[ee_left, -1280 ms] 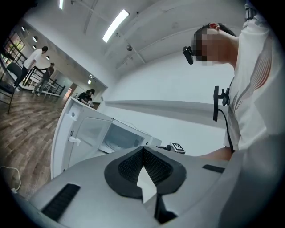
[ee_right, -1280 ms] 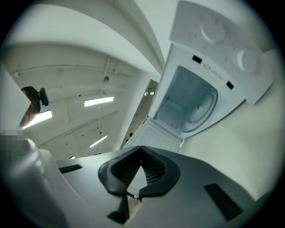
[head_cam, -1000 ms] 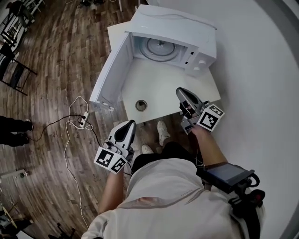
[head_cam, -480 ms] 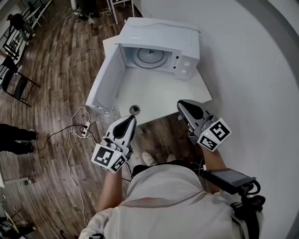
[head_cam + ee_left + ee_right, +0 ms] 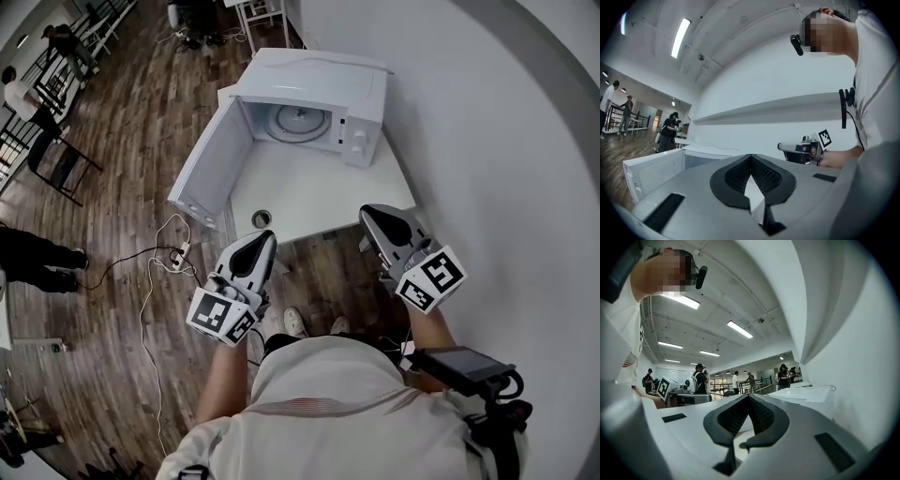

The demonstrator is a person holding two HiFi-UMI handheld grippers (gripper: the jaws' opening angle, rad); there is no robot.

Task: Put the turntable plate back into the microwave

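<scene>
- The left tongs (image 5: 262, 240) and right tongs (image 5: 376, 215), both clenched on nothing, have drawn back past the near edge of the table (image 5: 314, 199).
- The turntable plate (image 5: 298, 119) apparently sits inside the open microwave (image 5: 319, 70), so the task looks finished.

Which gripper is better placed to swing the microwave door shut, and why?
Probably left: the left gripper is nearer the open door, which swings out on that side; the right gripper is farther across.
</scene>
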